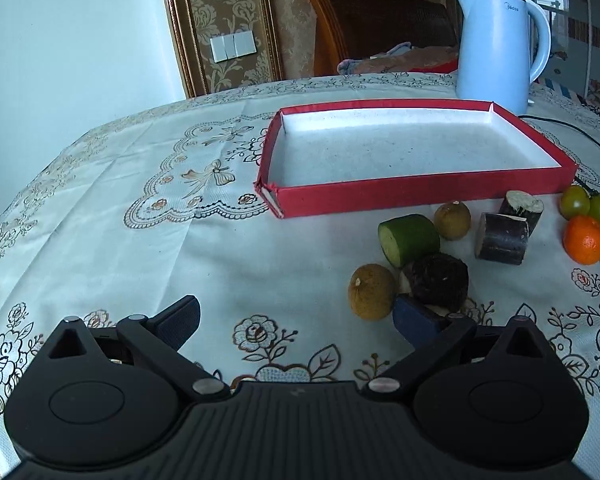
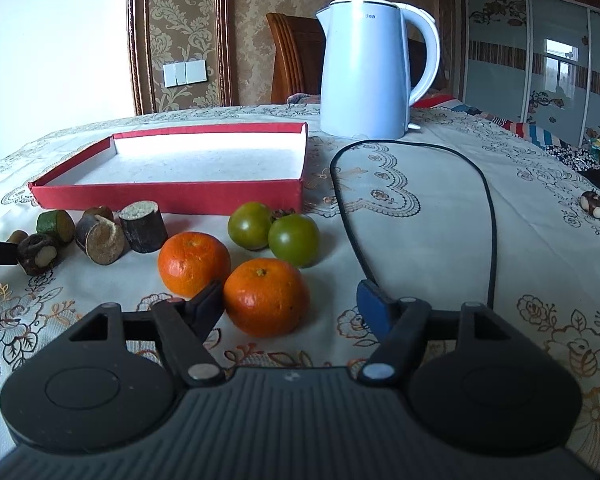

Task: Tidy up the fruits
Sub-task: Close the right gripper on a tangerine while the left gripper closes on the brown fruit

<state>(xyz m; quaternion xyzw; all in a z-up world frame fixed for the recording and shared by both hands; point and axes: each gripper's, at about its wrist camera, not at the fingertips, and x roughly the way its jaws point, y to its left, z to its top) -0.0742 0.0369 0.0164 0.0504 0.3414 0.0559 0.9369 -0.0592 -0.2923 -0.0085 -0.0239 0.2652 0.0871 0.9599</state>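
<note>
A shallow red box (image 1: pixel 420 196) (image 2: pixel 168 198) with a white, bare floor lies on the tablecloth. In front of it are several fruits: two brown round ones (image 1: pixel 372 292), a green cut piece (image 1: pixel 410 238), a dark knobbly one (image 1: pixel 436 282), and two dark cane chunks (image 1: pixel 502 238) (image 2: pixel 144 226). My left gripper (image 1: pixel 296 320) is open over bare cloth, its right finger beside the dark fruit. Two oranges (image 2: pixel 194 262) and two green tomatoes (image 2: pixel 294 240) lie further right. My right gripper (image 2: pixel 292 304) is open around the nearer orange (image 2: pixel 266 296), with a gap at the right finger.
A pale blue kettle (image 2: pixel 364 76) (image 1: pixel 500 48) stands behind the box's right end. Its black cord (image 2: pixel 488 208) loops over the cloth to the right of my right gripper. Two small fruits (image 2: pixel 594 202) lie near the table's right edge. A wooden chair stands behind the table.
</note>
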